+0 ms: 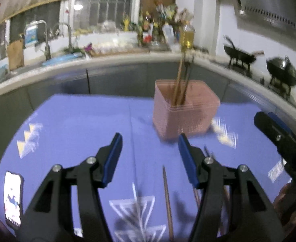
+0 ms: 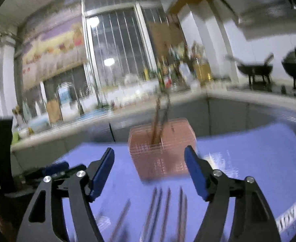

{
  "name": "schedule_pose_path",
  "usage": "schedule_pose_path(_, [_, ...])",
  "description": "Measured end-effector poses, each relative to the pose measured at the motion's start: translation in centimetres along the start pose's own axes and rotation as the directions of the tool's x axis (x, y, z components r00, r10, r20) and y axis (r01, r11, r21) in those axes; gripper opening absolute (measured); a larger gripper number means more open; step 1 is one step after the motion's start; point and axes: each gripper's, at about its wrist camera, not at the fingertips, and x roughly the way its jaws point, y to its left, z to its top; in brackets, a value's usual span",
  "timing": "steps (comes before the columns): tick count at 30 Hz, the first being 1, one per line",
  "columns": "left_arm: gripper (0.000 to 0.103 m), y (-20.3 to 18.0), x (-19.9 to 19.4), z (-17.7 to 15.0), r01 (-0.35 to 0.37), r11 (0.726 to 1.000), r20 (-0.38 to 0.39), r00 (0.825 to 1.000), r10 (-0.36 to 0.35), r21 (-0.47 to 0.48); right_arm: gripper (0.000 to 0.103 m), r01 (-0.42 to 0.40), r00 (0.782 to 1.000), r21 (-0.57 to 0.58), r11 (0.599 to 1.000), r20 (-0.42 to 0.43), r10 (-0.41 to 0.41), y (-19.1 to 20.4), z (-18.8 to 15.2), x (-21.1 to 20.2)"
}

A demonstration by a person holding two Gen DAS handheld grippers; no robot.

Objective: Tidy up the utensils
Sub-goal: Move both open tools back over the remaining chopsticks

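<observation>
Chopsticks are seen lying loose on the purple mat, long axes running toward the pink basket; they are straddled below the empty, spread right gripper, judged nearer than the open, empty left gripper

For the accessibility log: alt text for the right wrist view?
Open right tool empty above loose chopsticks lying on a blue tablecloth. Beyond stands a pink basket holding upright chopsticks; a blurred kitchen counter lies behind.
</observation>
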Motion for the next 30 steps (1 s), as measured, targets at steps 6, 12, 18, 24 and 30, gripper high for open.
schedule_pose_path(6, [0.055,-0.1,2.1,-3.8,0.019,1.000,-0.128,0.992,-0.018,0.004,0.092,0.132,0.978,0.043,0.990,-0.170,-0.123,-2.4,-3.9,-0.1])
schedule_pose_path(12, [0.055,0.1,3.0,-4.8,0.025,1.000,-0.183,0.983,-0.026,-0.006,0.093,0.202,0.966,0.146,0.968,-0.195,-0.172,-4.6,-4.4,-0.9])
schedule_pose_path(18, [0.055,0.1,3.6,-5.4,0.025,1.000,-0.213,0.977,-0.025,-0.003,0.093,0.248,0.948,0.170,0.954,-0.247,-0.202,-6.4,-5.0,-0.6])
schedule_pose_path(24, [0.055,0.2,4.0,-5.7,0.024,1.000,-0.235,0.972,-0.025,-0.008,0.093,0.237,0.938,0.150,0.960,-0.291,-0.186,-6.5,-5.7,-0.2])
schedule_pose_path(30, [0.055,0.2,4.1,-5.9,0.027,1.000,-0.247,0.969,-0.027,-0.004,0.090,0.221,0.932,0.155,0.963,-0.324,-0.161,-6.9,-5.7,0.3])
